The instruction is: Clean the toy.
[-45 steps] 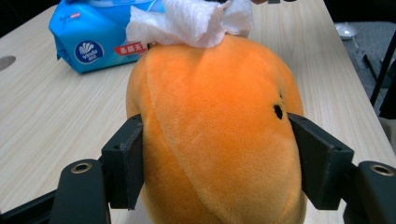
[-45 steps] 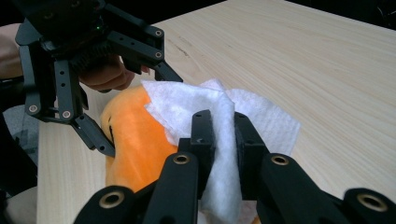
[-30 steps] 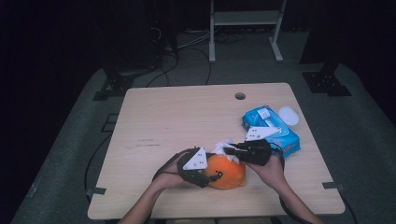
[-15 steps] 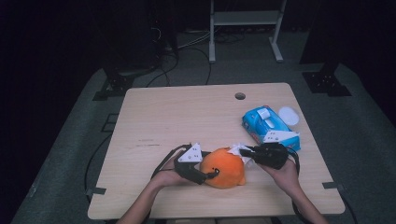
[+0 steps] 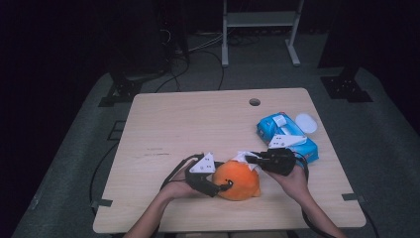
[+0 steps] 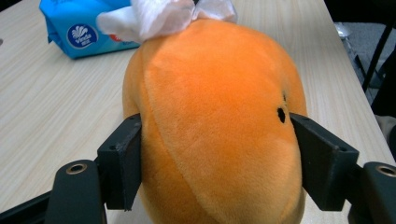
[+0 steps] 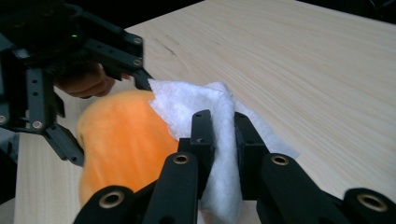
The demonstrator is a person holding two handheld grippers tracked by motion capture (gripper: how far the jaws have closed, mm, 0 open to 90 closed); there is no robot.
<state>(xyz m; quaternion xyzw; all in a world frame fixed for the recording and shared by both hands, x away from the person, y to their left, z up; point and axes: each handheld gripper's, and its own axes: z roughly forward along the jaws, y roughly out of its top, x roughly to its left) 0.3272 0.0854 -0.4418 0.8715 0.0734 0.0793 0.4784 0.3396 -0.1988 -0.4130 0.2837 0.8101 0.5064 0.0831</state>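
Since the earlier high view the right gripper (image 5: 250, 159) has shifted from over the toy's right shoulder to its far upper edge, and the left gripper (image 5: 224, 186) has slid a little leftward and settled against the toy's left flank; the orange plush toy (image 5: 238, 179) itself lies in much the same spot, near the table's (image 5: 198, 119) front edge, slightly right of centre.

The left gripper's jaws stand about half open, one on each side of the toy's body, and the left gripper view shows both pads (image 6: 122, 161) pressing into the fur, so it holds the toy steady. The right gripper's jaws are nearly closed, pinching a white wipe (image 7: 205, 121) between them; the wipe drapes onto the toy's top, on the side away from the left gripper.

The relation that counts: the toy's upper surface lies just below and ahead of the right jaws, its long axis running roughly from the left gripper toward the right one. The right hand is the nearer to the surface to be wiped, so any stroke would likely run along that axis toward the left gripper.

Count: one plush toy, one wipe in the jaws, one blue wipe packet (image 5: 286, 136) near the table's right edge, one white lid (image 5: 305, 122) just beyond it, two grippers.
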